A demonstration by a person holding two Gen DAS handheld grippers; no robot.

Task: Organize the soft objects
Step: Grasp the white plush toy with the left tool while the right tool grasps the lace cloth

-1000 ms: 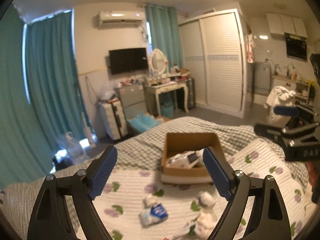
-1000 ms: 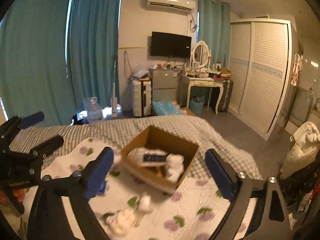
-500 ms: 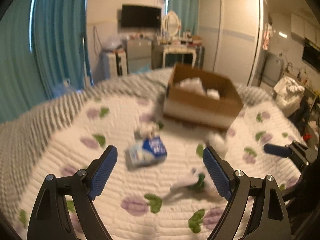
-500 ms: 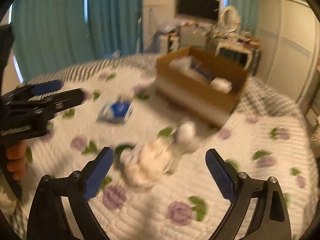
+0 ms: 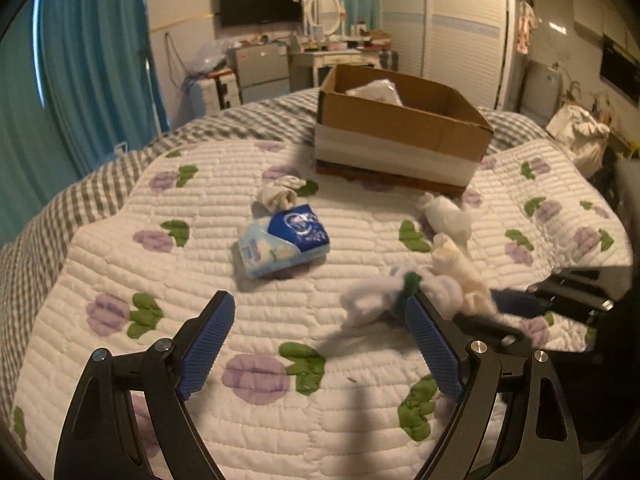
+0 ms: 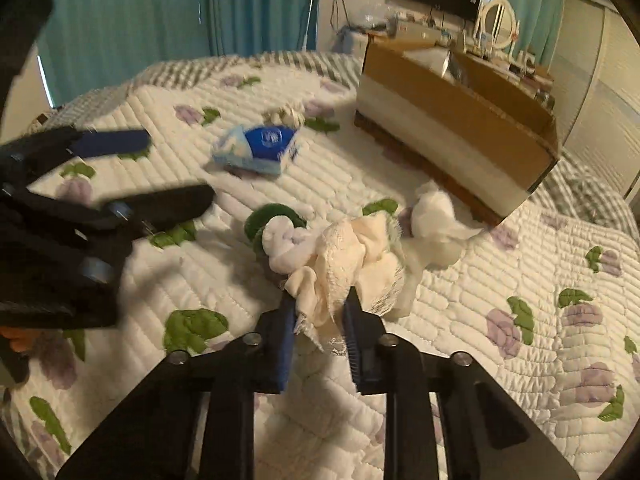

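My right gripper (image 6: 319, 312) is shut on a cream lace cloth (image 6: 344, 256) lying on the quilt; the cloth also shows in the left wrist view (image 5: 460, 268). Beside it lie a white-and-green sock bundle (image 6: 280, 236) and a white rolled cloth (image 6: 436, 216). My left gripper (image 5: 320, 344) is open and empty, low over the quilt, with the sock bundle (image 5: 380, 300) by its right finger. A blue tissue pack (image 5: 284, 240) and a small white sock ball (image 5: 278, 196) lie further ahead. The open cardboard box (image 5: 400, 132) holds some white items.
The bed has a white floral quilt (image 5: 200, 208) over a grey checked sheet (image 5: 60, 208). Beyond it stand teal curtains (image 5: 92, 60), a dressing table (image 5: 332, 52), drawers and a wardrobe (image 5: 452, 28).
Both grippers dropped from looking across the room to low over the quilt. The right gripper went from open to shut on the cream lace cloth. The left stayed open.
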